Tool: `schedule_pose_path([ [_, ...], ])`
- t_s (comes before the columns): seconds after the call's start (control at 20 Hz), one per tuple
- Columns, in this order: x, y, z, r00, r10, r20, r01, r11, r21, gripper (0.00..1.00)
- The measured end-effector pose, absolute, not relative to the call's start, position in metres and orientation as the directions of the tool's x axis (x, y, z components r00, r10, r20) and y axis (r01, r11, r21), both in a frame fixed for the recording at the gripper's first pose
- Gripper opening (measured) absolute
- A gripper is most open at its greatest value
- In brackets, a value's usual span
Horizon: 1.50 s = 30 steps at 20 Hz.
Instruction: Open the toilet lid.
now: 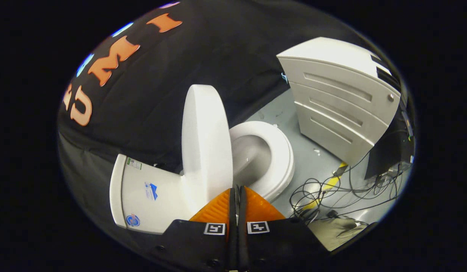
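The white toilet lid (203,139) stands raised, upright against the tank (146,196). Beyond it lie the white seat (282,151) and the open bowl (250,153). My gripper (237,189) sits just short of the lid's lower edge. Its two orange fingers (216,209) are pressed together with nothing between them. The fingertips are near the hinge end of the seat, and I cannot tell whether they touch it.
A white drawer cabinet (339,105) stands on the grey floor (316,162) past the toilet. Black cables (331,192) and a yellow strip (326,187) lie tangled beside the bowl. Some dark equipment (388,151) sits behind the cabinet.
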State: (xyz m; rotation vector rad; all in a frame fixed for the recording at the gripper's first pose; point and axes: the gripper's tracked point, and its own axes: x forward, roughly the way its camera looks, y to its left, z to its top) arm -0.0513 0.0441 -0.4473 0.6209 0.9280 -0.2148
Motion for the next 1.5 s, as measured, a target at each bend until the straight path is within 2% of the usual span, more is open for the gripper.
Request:
schedule_pose_path([
  [0.5, -0.047, 0.079, -0.408, 0.632, 0.088, -0.770, 0.381, 0.830, 0.407, 0.08],
  [1.5, -0.043, 0.169, -0.345, 0.721, 0.100, -0.686, 0.184, 0.927, 0.328, 0.08],
])
